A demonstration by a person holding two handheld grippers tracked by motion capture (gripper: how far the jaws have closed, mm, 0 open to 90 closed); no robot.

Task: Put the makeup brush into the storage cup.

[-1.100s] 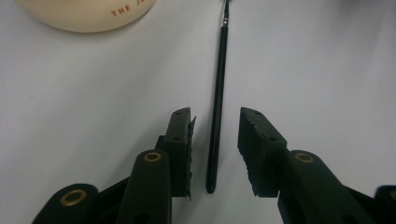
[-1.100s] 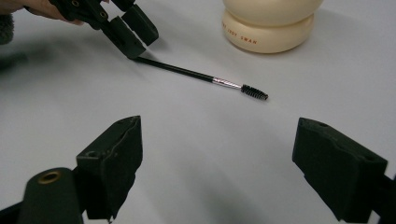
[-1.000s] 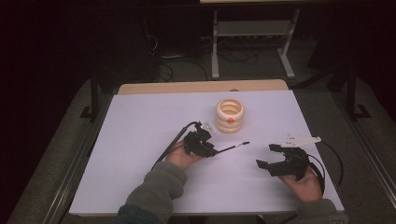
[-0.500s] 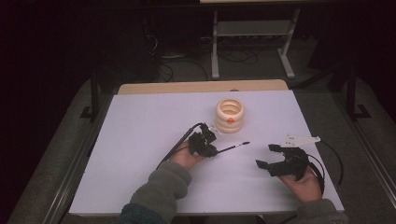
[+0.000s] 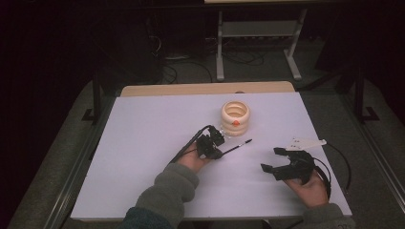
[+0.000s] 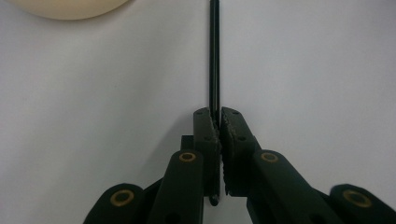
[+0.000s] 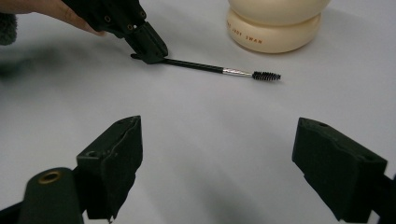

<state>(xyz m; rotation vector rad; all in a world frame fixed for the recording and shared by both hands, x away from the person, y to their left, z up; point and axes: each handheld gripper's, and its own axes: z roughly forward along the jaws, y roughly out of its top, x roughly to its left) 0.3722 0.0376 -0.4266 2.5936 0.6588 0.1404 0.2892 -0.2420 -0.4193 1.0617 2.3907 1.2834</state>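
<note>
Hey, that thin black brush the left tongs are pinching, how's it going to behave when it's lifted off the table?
The brush looks thin and straight, so probably stiff and very light. The left tongs pinch it near the handle's end, so the bristle tip may droop or swing. Its round, narrow handle could roll on the smooth table if dropped.

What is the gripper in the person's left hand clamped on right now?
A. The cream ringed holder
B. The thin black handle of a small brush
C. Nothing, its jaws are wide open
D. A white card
B. In the left gripper view the left gripper has its jaws pressed together on the slim black handle of the brush, which lies on the white table.
</note>
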